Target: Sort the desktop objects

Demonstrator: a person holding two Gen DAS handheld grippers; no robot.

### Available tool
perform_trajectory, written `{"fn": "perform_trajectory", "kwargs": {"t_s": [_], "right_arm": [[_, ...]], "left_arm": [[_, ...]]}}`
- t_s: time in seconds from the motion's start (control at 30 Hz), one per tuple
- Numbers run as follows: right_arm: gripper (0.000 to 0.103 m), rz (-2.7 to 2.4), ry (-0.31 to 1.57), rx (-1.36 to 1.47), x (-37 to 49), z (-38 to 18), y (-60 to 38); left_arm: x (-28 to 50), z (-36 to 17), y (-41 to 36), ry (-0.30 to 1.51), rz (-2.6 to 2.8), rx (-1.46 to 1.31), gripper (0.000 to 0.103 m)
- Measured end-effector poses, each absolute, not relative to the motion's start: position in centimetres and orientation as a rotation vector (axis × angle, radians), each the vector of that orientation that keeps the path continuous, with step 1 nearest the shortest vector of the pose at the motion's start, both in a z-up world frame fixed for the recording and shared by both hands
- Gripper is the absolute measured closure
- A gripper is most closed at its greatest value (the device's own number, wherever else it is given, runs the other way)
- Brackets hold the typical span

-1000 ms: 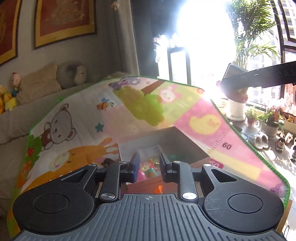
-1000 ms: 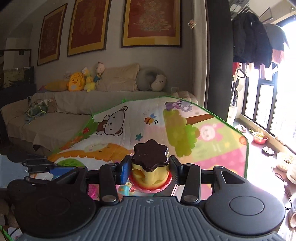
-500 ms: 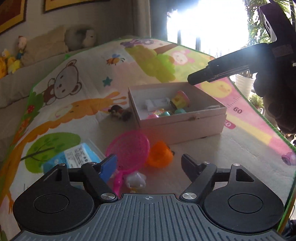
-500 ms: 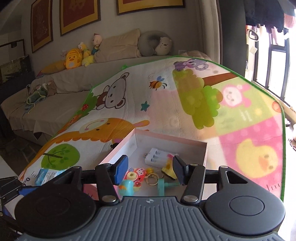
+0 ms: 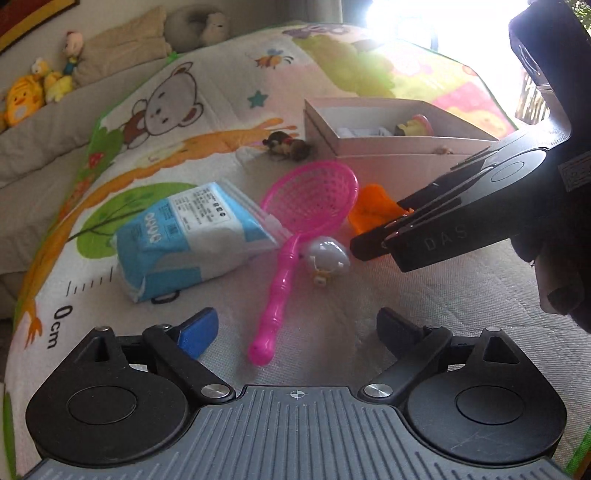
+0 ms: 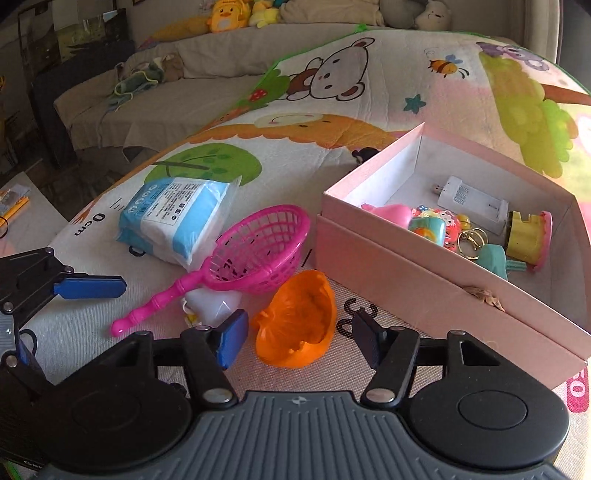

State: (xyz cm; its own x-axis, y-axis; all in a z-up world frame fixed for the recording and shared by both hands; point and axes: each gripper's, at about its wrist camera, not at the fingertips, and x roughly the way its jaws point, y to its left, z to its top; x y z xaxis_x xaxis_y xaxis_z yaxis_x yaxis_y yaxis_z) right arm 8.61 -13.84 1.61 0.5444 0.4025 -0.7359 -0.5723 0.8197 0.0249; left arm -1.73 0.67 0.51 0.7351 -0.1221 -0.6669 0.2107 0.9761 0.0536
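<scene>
A pink box (image 6: 424, 273) holds several small toys, among them a yellow cup toy with a dark lid (image 6: 526, 236) lying on its side. An orange shell toy (image 6: 299, 325) lies on the mat between the fingers of my open right gripper (image 6: 299, 338). A pink toy strainer (image 5: 295, 229) lies handle-first in front of my open left gripper (image 5: 299, 332); it also shows in the right wrist view (image 6: 255, 251). Beside it are a white egg-shaped toy (image 5: 328, 258) and a blue tissue pack (image 5: 188, 236). The right gripper (image 5: 373, 245) reaches in from the right in the left wrist view.
A small dark figure (image 5: 286, 146) lies on the mat left of the box. The cartoon play mat (image 5: 166, 110) covers the table. A sofa with plush toys (image 6: 236, 18) stands behind. The left gripper's finger (image 6: 88, 288) shows at the left of the right wrist view.
My right gripper let the yellow cup toy go into the box, then came down around the orange shell toy. My left gripper opened wide and dropped toward the strainer handle.
</scene>
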Motion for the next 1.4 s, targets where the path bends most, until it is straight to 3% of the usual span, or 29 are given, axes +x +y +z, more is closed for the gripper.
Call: {"fn": "perform_trajectory", "kwargs": {"t_s": [0.03, 0.3, 0.5, 0.57, 0.6, 0.63, 0.67, 1.07, 1.17, 1.23, 1.4], "right_arm": [[0.058, 0.594, 0.823, -0.237, 8.6, 1.7, -13.9], [0.059, 0.58, 0.802, -0.245, 5.5, 4.6, -16.9], [0.059, 0.47, 0.635, -0.18, 6.6, 10.8, -20.6], [0.058, 0.399, 0.6, -0.151, 8.7, 11.8, -21.7], [0.053, 0.38, 0.596, -0.14, 9.7, 11.9, -22.2], [0.041, 0.358, 0.6, -0.137, 11.0, 11.8, -22.5], [0.04, 0.318, 0.59, -0.142, 11.8, 11.5, -22.6], [0.04, 0.73, 0.708, -0.283, 6.2, 4.9, -13.1], [0.052, 0.766, 0.723, -0.331, 5.6, 2.9, -10.6], [0.068, 0.774, 0.736, -0.328, 5.7, 2.3, -9.8], [0.08, 0.727, 0.734, -0.317, 5.0, 2.4, -11.9]], "left_arm": [[-1.7, 0.6, 0.6, 0.724, -0.184, 0.124, 0.006], [-2.1, 1.5, 0.2, 0.703, -0.209, 0.107, 0.005], [-1.8, 2.1, -0.2, 0.681, -0.228, 0.092, 0.004], [-1.9, 2.2, -0.2, 0.677, -0.23, 0.093, 0.004], [-2.0, 2.2, -0.1, 0.676, -0.228, 0.095, 0.004], [-2.0, 2.3, 0.0, 0.676, -0.223, 0.098, 0.004], [-2.1, 2.3, 0.3, 0.675, -0.215, 0.1, 0.004], [-0.8, 3.4, 6.3, 0.662, 0.009, 0.041, 0.003], [-0.9, 3.9, 7.2, 0.655, 0.026, 0.017, 0.003], [-0.9, 4.2, 7.2, 0.655, 0.011, 0.007, 0.003], [-1.1, 4.0, 5.0, 0.651, -0.08, 0.038, 0.003]]}}
